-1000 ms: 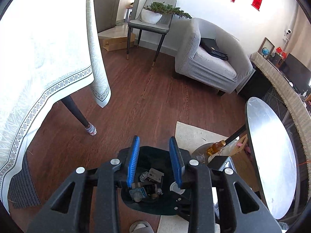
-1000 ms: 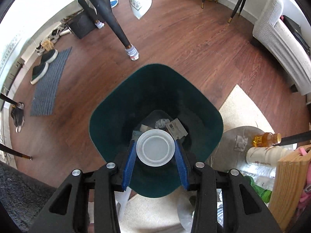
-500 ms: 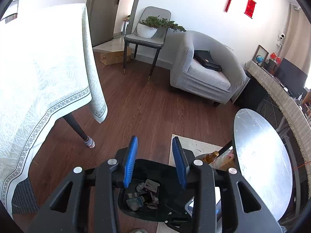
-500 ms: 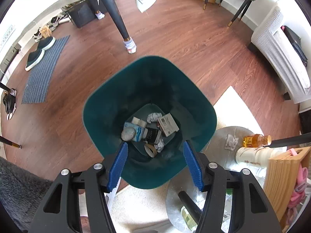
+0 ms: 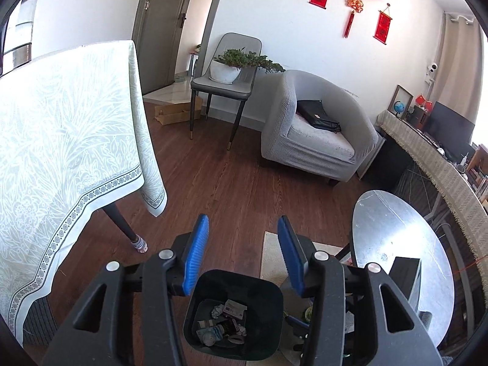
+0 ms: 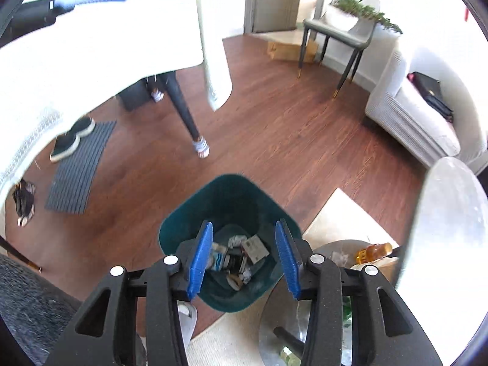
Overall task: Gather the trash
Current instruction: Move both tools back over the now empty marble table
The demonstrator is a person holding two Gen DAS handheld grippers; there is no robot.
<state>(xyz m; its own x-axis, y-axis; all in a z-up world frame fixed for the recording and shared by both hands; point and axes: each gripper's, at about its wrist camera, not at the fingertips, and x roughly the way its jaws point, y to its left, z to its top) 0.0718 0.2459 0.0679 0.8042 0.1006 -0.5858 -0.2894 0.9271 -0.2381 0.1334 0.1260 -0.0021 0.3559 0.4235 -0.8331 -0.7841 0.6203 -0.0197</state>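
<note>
Right wrist view: the right gripper (image 6: 244, 256) hangs with its blue fingers (image 6: 199, 259) spread apart and nothing between them, directly above the dark green bin (image 6: 180, 228). Inside the bin, below the gap, lies the trash (image 6: 241, 256): a crumpled paper ball, a small printed carton, a blue-and-white wrapper and a few darker scraps, all resting on the bottom. The left gripper (image 5: 244, 256) is likewise spread and empty; in its view the bin (image 5: 268, 292) sits low, below and between its fingers (image 5: 195, 259), with the same heap of scraps (image 5: 224, 324) at the bottom.

Outward from the bin: on its right stands a low round side table (image 6: 341, 245) touching or just beside it, bearing an amber bottle (image 6: 373, 248) and a small crumpled white scrap (image 6: 338, 256). A pale rug (image 6: 338, 210) lies under that side. Left of and beyond the bin stands the cloth-covered dining table (image 5: 61, 128), its top showing nothing to collect in these views. A larger silver round table (image 5: 396, 244), right of the bin, also looks bare.

Judging from this, several pieces are already binned and both grippers are free; the scrap on the low table may be what remains, though whether it counts as trash is unclear.
</note>
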